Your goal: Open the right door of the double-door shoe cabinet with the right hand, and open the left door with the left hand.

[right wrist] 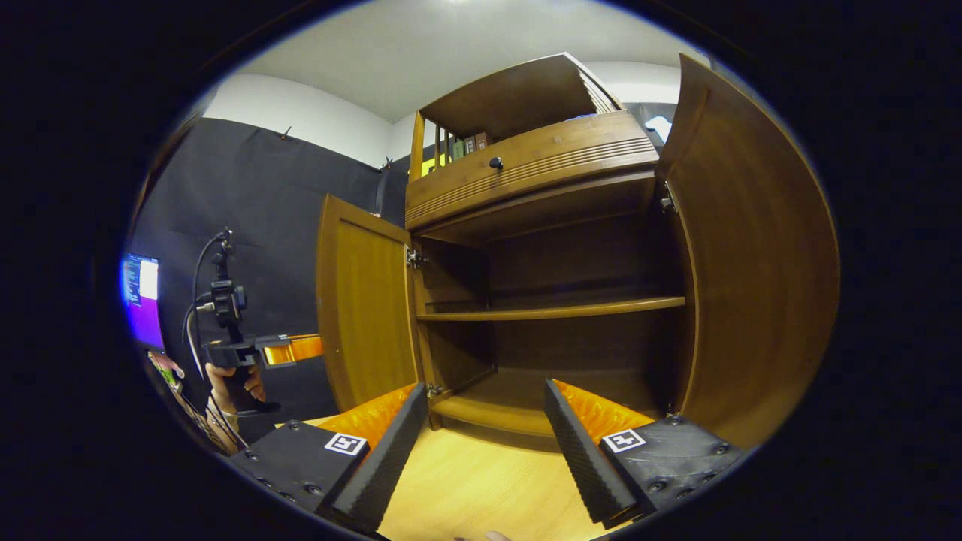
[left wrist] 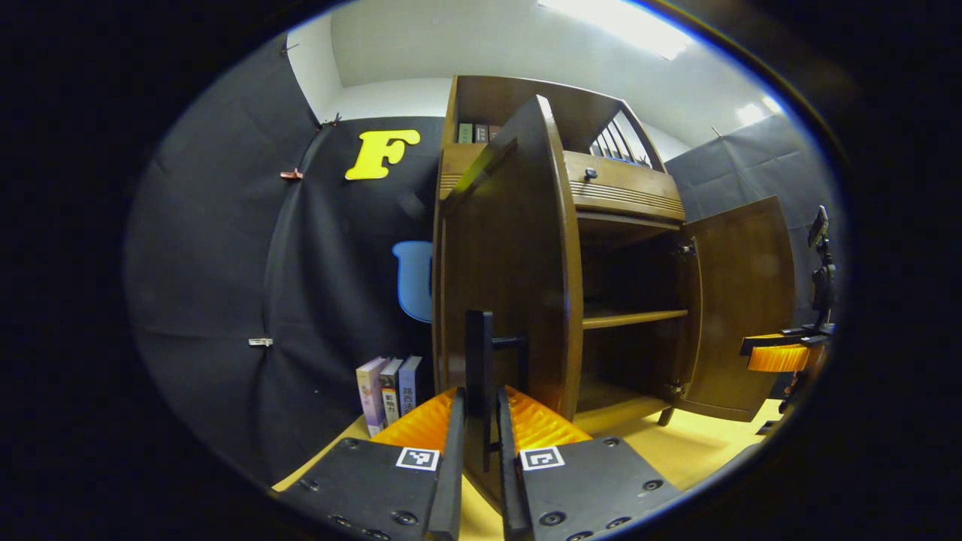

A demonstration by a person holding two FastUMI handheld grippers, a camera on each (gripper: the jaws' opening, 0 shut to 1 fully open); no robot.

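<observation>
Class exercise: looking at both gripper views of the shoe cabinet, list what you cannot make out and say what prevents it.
- Left gripper view: the left door, edge-on, hides part of the cabinet interior.
- Left gripper view: titles on the books by the cabinet are too small.
- Right gripper view: the left gripper is partly behind that door, its fingers hidden.

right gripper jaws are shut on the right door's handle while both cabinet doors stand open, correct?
Not quite. In the right gripper view the right gripper has its jaws spread open, holding nothing, facing the cabinet shelf. The gripper clamped on a handle is the left gripper, seen in the left gripper view. Both doors do stand open.
</observation>
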